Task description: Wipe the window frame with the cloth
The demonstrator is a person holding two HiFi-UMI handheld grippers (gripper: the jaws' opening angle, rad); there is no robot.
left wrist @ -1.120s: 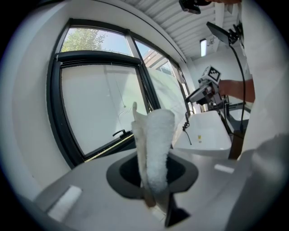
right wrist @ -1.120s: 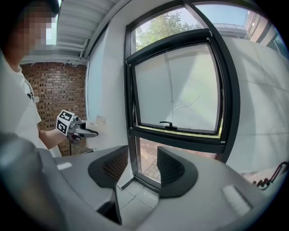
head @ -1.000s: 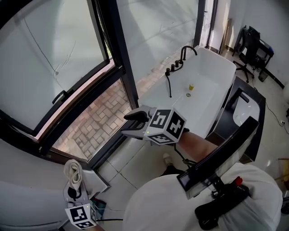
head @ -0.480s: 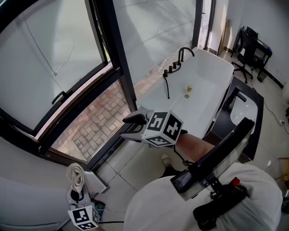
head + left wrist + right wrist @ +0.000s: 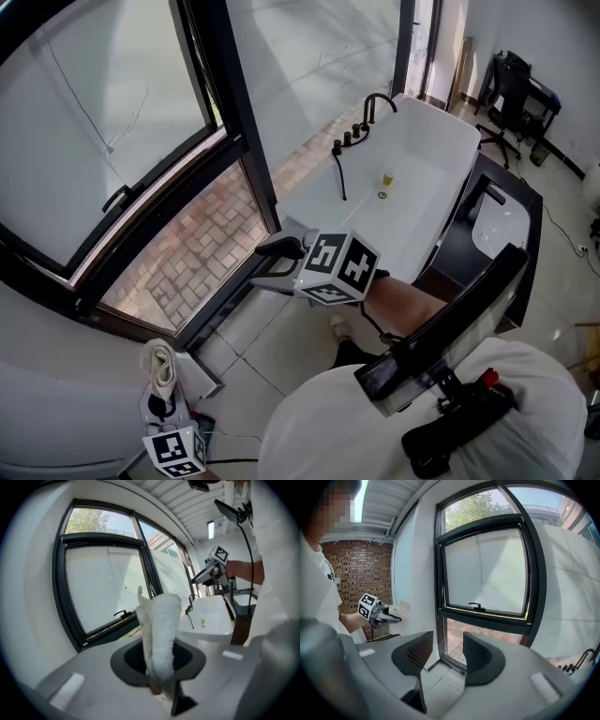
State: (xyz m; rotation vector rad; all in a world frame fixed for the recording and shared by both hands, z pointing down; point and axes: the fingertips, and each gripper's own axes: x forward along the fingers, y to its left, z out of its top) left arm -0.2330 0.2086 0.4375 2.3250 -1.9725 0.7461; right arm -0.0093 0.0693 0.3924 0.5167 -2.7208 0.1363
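Note:
A folded white cloth (image 5: 159, 634) stands up between the jaws of my left gripper (image 5: 159, 667), which is shut on it. In the head view that left gripper (image 5: 161, 403) is at the bottom left with the cloth (image 5: 157, 361) sticking up from it. The black window frame (image 5: 150, 202) with its handle (image 5: 117, 199) runs across the upper left. My right gripper (image 5: 277, 267) floats open in mid-frame near the frame's vertical post (image 5: 230, 112). In the right gripper view the right gripper (image 5: 443, 656) is open and empty, facing the window frame (image 5: 487, 618).
A white bathtub (image 5: 412, 178) with black taps (image 5: 361, 127) stands to the right of the window. A black chair (image 5: 511, 89) is at the far right. Tiled floor (image 5: 272, 342) lies below. Brick paving (image 5: 192, 253) shows through the lower pane.
The view has drifted slightly; both grippers stay about where they were, the left still holding the cloth.

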